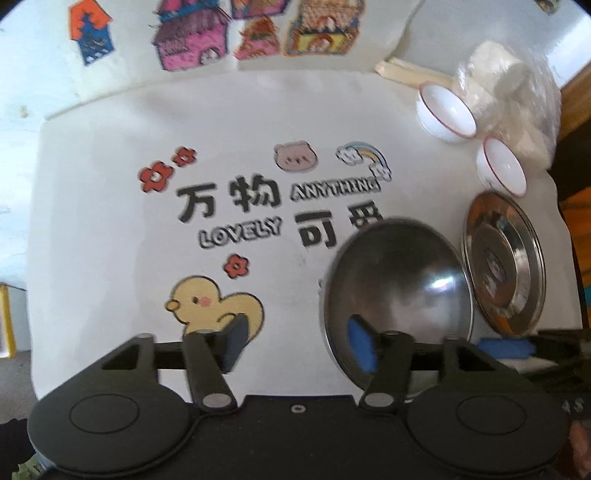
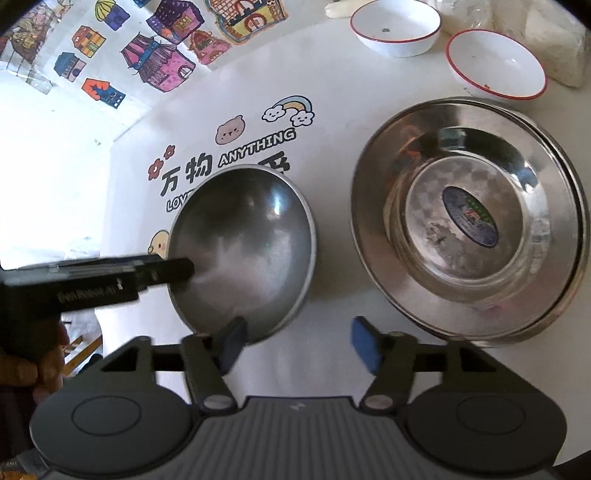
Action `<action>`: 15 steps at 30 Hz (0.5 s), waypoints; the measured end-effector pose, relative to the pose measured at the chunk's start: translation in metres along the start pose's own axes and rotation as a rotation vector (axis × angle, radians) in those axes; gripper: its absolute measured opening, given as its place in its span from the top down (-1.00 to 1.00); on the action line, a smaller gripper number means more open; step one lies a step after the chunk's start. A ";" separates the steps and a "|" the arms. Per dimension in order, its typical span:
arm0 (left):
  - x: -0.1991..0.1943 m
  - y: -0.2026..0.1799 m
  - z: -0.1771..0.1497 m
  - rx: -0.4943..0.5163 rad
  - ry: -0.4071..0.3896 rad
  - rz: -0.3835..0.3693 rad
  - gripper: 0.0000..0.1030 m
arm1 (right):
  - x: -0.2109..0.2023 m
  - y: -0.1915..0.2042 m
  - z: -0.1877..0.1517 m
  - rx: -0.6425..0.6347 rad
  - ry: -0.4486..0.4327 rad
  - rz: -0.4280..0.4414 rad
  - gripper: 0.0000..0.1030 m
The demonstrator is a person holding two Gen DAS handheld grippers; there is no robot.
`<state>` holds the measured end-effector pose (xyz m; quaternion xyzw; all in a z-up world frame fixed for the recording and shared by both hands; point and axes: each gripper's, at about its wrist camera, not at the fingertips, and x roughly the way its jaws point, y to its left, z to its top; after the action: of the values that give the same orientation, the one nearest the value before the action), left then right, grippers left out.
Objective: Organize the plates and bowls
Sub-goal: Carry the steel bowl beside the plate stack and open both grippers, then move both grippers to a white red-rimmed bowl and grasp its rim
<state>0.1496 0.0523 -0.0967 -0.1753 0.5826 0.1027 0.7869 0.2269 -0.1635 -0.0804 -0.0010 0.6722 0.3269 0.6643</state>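
A steel bowl (image 1: 399,288) (image 2: 243,243) stands upright on the white printed tablecloth. My left gripper (image 1: 299,343) is open: its blue right pad hangs inside the bowl's left rim and the other finger stays outside, neither pressing. In the right wrist view that left gripper (image 2: 162,271) reaches over the bowl's left rim. My right gripper (image 2: 298,343) is open too, with its left finger at the bowl's near rim and bare cloth between its jaws. Right of the bowl lies a stack of steel plates (image 2: 546,192) (image 1: 524,229) with a stickered steel dish (image 2: 461,221) in it.
Two white bowls with red rims (image 2: 395,26) (image 2: 495,62) stand behind the plates, seen also as the white bowls (image 1: 447,110) (image 1: 502,166). A plastic bag of white stuff (image 1: 509,85) and a pale stick (image 1: 406,74) lie at the far right. A hand (image 2: 48,362) holds the left gripper.
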 end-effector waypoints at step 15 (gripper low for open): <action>-0.010 -0.039 0.059 -0.056 -0.125 0.043 -0.98 | -0.067 -0.030 0.023 -0.098 -0.196 -0.046 -0.99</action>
<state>0.2128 0.0407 -0.0663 -0.1781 0.5328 0.1465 0.8142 0.2679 -0.2060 -0.0308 -0.0166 0.5870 0.3425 0.7333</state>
